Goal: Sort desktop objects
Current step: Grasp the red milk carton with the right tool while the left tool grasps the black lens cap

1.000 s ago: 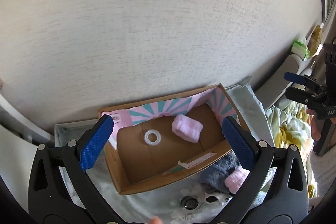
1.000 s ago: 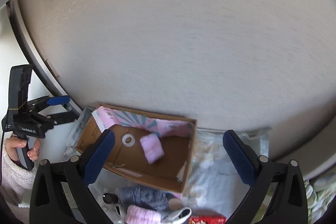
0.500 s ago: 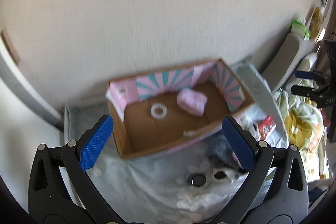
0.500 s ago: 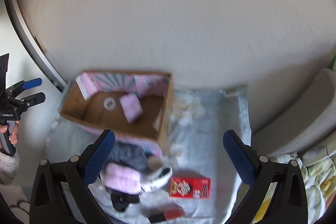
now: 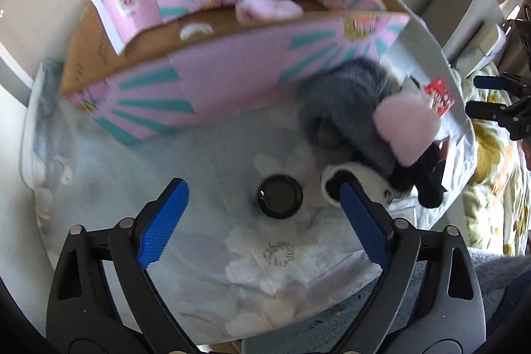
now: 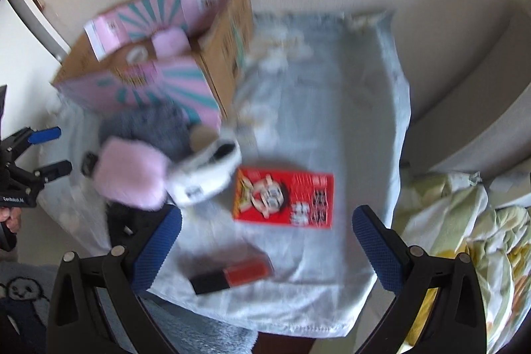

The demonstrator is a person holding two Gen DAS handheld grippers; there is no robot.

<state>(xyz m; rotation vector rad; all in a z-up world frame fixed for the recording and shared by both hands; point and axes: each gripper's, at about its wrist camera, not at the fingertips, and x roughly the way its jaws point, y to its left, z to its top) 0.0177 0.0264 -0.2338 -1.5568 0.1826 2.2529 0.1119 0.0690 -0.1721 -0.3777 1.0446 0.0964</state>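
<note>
A cardboard box (image 5: 212,78) with a pink and teal pattern stands at the back of a pale blue cloth (image 5: 205,161); it also shows in the right wrist view (image 6: 212,55). Inside lie a pink sock (image 5: 268,9) and a white tape ring (image 5: 196,30). My left gripper (image 5: 262,193) is open, just above a small black round jar (image 5: 280,196). Beside it is a pile: grey sock (image 5: 345,102), pink sock (image 5: 410,128), white sock (image 6: 205,175). My right gripper (image 6: 267,221) is open above a red packet (image 6: 283,201) and a red and black bar (image 6: 232,276).
A beige wall rises behind the box. A grey couch arm (image 6: 471,108) and a yellow-green quilt (image 6: 464,228) lie to the right of the cloth. The left gripper also shows at the left edge of the right wrist view (image 6: 46,151).
Both grippers have tilted down and moved closer to the cloth. The black jar now sits between my left fingers; the red packet and bar now lie under my right gripper.
</note>
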